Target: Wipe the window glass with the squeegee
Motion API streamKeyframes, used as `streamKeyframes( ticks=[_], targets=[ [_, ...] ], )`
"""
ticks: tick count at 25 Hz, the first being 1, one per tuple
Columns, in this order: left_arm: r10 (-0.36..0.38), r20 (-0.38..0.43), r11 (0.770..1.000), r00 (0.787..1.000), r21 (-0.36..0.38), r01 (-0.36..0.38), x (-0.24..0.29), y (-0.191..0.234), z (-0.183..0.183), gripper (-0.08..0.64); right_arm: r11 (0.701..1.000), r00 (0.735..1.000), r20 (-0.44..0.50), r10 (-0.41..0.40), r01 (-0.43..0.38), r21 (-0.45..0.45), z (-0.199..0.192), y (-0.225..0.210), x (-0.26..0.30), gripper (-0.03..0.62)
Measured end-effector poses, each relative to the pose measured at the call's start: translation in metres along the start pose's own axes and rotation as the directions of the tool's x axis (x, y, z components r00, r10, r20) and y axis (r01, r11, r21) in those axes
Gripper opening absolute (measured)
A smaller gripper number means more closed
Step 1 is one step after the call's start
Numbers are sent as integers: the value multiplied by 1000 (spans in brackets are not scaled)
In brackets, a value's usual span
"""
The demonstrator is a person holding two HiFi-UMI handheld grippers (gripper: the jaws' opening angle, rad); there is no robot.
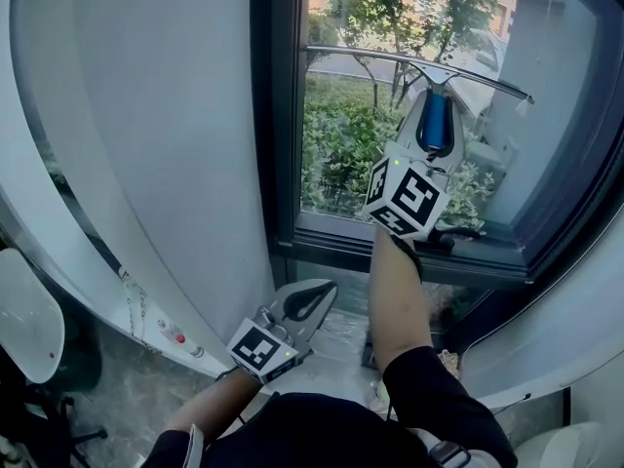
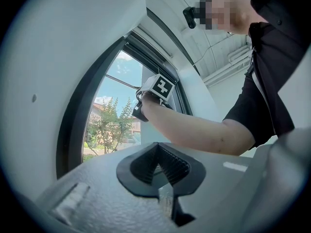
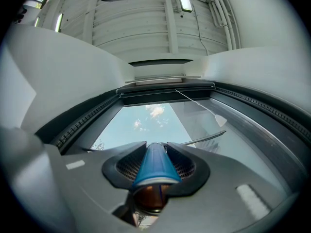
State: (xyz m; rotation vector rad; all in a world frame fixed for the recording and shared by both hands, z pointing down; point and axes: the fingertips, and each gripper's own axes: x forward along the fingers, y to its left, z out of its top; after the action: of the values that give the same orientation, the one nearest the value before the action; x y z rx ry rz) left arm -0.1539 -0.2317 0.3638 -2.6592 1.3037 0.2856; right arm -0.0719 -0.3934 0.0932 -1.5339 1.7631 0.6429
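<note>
The right gripper [image 1: 434, 130] is clenched on the blue handle of the squeegee [image 3: 154, 165]. Its two jaws hug the handle from both sides. The arm reaches up, and the squeegee's long thin blade [image 1: 421, 69] lies across the window glass [image 1: 341, 154] near the top. It is hard to tell if the blade's edge really touches the glass.

The left gripper [image 2: 158, 168] is low down by the white wall [image 1: 146, 115], well apart from the window. Its jaws are closed together with nothing between them.

The bottom end of the handle is hidden inside the right gripper. In the right gripper view only thin bits of the blade peek out at the sides. Trees [image 1: 390, 8] show outside through the glass.
</note>
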Motion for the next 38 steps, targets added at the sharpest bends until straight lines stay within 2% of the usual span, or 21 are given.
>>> streamKeyframes(
  ticks=[16, 25, 38],
  targets=[
    [25, 6, 1000, 1000, -18, -25, -9, 5, -6, 0, 1000, 999, -35, -8, 7, -5, -11, -1, -13, 130],
    [13, 11, 1000, 1000, 0, -13, -10, 2, -9, 0, 1000, 999, -50, -10, 9, -10, -14, -2, -19, 130],
    [22, -7, 1000, 1000, -22, -22, -13, 0, -8, 0, 1000, 997, -73, -22, 21, -7, -26, -4, -35, 130]
  ],
)
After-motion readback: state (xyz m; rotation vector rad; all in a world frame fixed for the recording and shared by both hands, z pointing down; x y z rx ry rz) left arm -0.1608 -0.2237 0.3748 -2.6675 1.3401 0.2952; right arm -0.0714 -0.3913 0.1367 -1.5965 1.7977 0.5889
